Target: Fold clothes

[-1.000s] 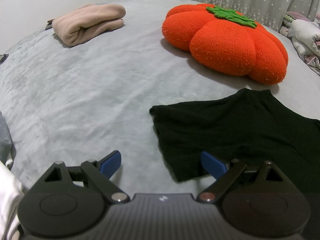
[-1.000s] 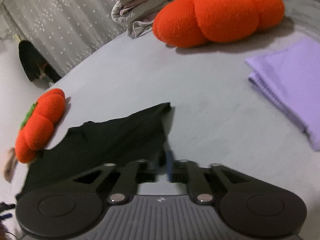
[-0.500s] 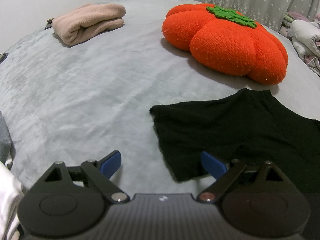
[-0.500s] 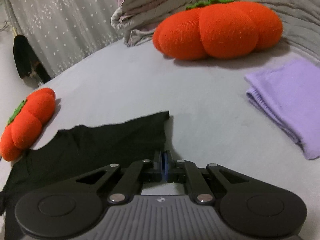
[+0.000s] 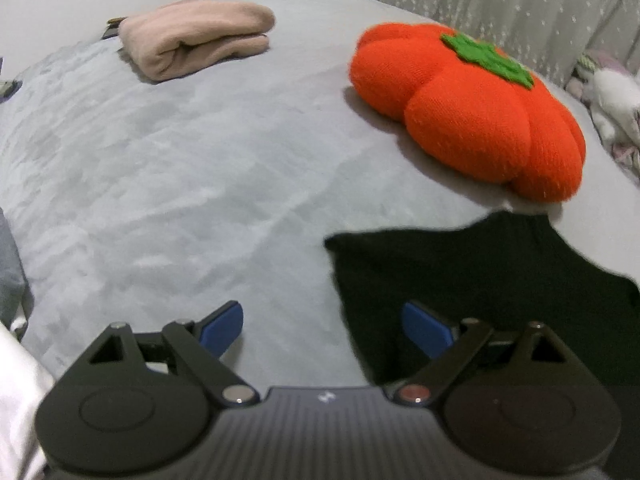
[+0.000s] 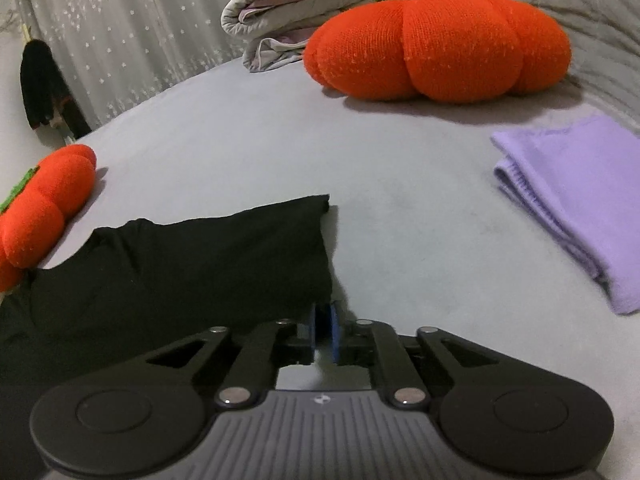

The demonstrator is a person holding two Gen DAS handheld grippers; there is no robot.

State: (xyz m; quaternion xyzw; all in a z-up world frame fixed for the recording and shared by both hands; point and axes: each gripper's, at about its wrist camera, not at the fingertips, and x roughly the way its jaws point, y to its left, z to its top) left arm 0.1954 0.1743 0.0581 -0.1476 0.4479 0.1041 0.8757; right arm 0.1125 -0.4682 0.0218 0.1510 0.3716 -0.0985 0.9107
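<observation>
A black T-shirt [image 5: 480,280] lies spread on the grey bed [image 5: 180,200]. My left gripper [image 5: 322,316] is open just above the bed at the shirt's near left sleeve edge. Its right finger hangs over the black cloth and its left finger over bare sheet. In the right wrist view the same shirt [image 6: 180,272] lies flat to the left. My right gripper [image 6: 324,316] is shut on the shirt's near right edge, low against the bed [image 6: 400,220]; the cloth runs down between the blue pads.
An orange pumpkin cushion [image 5: 468,116] sits just beyond the shirt, and a folded pink garment [image 5: 196,40] lies far left. A second pumpkin cushion [image 6: 436,40], piled bedding [image 6: 312,0] and a folded purple cloth [image 6: 580,200] lie on the right. White cloth [image 5: 16,400] sits near left.
The right gripper has lowered the shirt edge, so the raised cloth now lies flat. The left gripper has shifted slightly left, staying open.
</observation>
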